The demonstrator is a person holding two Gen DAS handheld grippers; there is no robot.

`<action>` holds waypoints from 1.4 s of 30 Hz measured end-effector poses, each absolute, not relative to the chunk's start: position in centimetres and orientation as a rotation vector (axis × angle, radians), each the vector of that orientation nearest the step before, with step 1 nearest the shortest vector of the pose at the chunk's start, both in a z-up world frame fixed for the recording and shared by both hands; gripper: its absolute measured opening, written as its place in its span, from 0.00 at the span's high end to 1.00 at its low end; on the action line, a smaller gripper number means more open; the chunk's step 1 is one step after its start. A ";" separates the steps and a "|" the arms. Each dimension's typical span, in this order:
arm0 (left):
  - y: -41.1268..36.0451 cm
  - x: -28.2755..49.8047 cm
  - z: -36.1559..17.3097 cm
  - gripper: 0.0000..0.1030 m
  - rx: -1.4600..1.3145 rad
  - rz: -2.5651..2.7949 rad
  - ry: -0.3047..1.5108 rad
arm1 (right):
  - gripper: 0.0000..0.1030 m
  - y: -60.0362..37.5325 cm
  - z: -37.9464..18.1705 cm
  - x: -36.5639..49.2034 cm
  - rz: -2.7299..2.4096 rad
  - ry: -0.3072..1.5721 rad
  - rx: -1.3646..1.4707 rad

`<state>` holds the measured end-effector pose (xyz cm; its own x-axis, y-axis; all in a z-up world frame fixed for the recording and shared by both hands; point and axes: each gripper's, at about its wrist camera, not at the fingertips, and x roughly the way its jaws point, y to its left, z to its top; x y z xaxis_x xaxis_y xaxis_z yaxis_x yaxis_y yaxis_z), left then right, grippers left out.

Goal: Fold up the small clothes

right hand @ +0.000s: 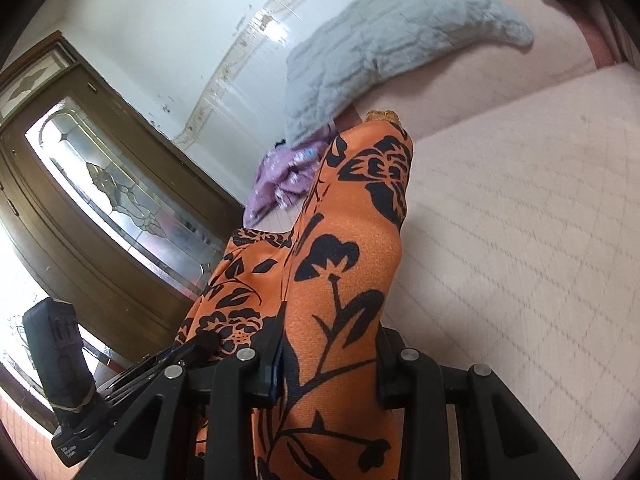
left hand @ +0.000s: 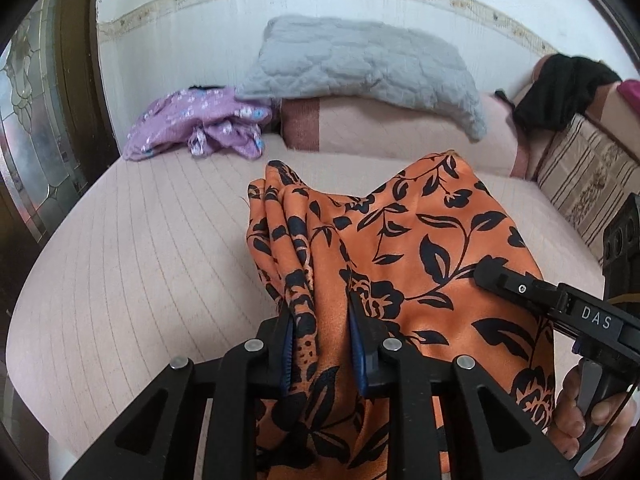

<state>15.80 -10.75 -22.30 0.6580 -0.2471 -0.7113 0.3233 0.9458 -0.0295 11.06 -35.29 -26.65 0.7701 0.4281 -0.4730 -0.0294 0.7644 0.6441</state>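
Note:
An orange garment with a black leaf print [left hand: 416, 248] is held up above the pink bed [left hand: 140, 264]. My left gripper [left hand: 322, 336] is shut on a bunched edge of it, cloth filling the gap between the blue pads. My right gripper [right hand: 326, 364] is shut on another part of the same garment [right hand: 348, 264], which drapes over its fingers and hides the tips. The right gripper's body shows in the left wrist view [left hand: 560, 304], pressed against the cloth. The left gripper shows in the right wrist view [right hand: 100, 372] at lower left.
A crumpled purple flowered garment [left hand: 196, 124] lies at the back of the bed. A grey quilted pillow [left hand: 360, 64] rests on a pink bolster [left hand: 384, 128]. A black garment [left hand: 560, 88] and striped cushion [left hand: 588, 184] are at right. A wooden glass-paned door [right hand: 112, 200] stands at left.

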 end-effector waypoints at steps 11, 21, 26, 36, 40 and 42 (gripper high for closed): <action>-10.0 19.1 -28.3 0.46 0.249 -0.247 0.910 | 0.41 -36.9 -34.1 13.0 0.096 0.903 0.747; -8.2 15.9 -31.0 0.39 0.419 -0.060 0.881 | 0.56 -32.1 -29.0 5.5 0.094 0.720 0.476; -7.4 14.5 -28.1 0.40 0.368 -0.100 0.852 | 0.56 -28.8 -30.7 6.3 0.033 0.855 0.329; -6.2 6.8 -14.8 0.09 0.290 -0.080 0.503 | 0.41 -28.9 -20.4 -1.0 -0.012 0.565 0.329; -5.7 4.1 -11.4 0.05 0.241 -0.096 0.443 | 0.36 -28.7 -15.8 -3.7 -0.026 0.484 0.303; -5.5 2.9 -10.2 0.00 0.223 -0.094 0.409 | 0.33 -28.7 -14.0 -5.1 -0.039 0.460 0.298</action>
<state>2.85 -5.46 -10.15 0.9134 -0.0457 -0.4045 0.1354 0.9712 0.1960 -5.13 -28.68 -14.00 0.8961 0.0297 -0.4429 0.1040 0.9559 0.2746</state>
